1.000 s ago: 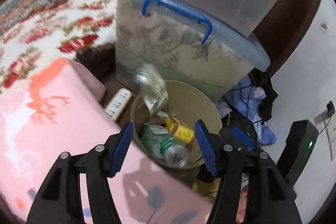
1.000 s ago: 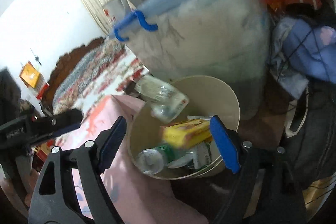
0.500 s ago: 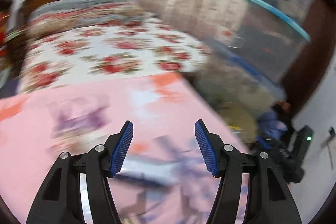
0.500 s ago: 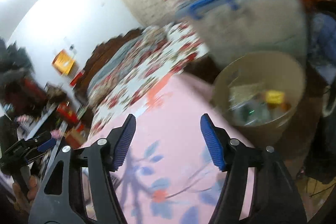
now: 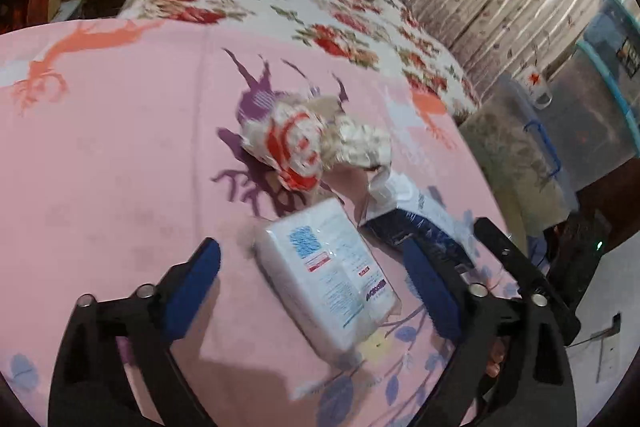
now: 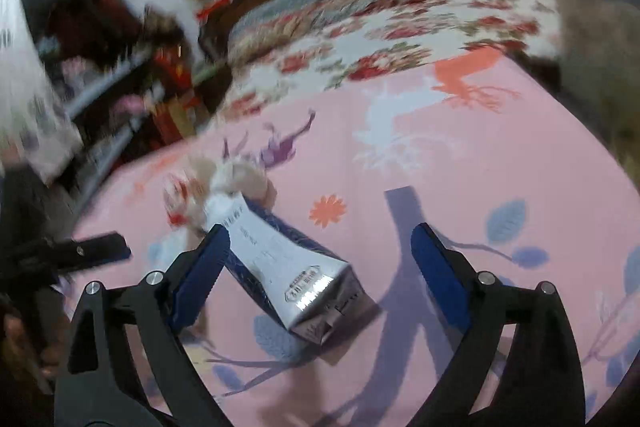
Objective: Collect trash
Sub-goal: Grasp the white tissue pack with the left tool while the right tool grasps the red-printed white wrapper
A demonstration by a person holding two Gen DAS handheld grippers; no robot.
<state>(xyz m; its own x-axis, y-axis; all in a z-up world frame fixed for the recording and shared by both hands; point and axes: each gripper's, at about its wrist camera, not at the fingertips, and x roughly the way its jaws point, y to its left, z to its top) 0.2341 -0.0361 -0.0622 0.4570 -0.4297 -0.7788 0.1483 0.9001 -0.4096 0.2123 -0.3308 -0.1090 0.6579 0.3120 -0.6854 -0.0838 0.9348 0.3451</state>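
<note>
On the pink bed sheet with printed deer and leaves (image 5: pixel 120 155) lie three pieces of trash, close together. Largest is the white plastic-wrapped packet with blue print (image 5: pixel 332 275), then the dark-blue and silver carton wrapped in film (image 6: pixel 288 267), then the crumpled white-and-red paper wad (image 5: pixel 304 143) further up the sheet.

Left gripper (image 5: pixel 316 279): fingers wide apart, straddling the white packet, not touching it. Right gripper (image 6: pixel 320 275): fingers also wide apart, with the carton between them; the left pad sits just beside its edge, and I see no squeeze.

Step in hand, as I read it: pick up one item per hand. Advice:
- Left: the packet lies skewed to the fingers, so roll the wrist to square up, go low and close across the short side. The film looks slippery and soft, so it may squash.
- Right: centre on the carton body, not the flared silver end.
- The wad is for a later pass.

Versus a second ago: both views then looked into the tan round bin with bottles and a yellow box inside, beside the bed. Now both face the bed and the bin is out of frame. Both sets of fingers have just been opening, nothing clamped.
</note>
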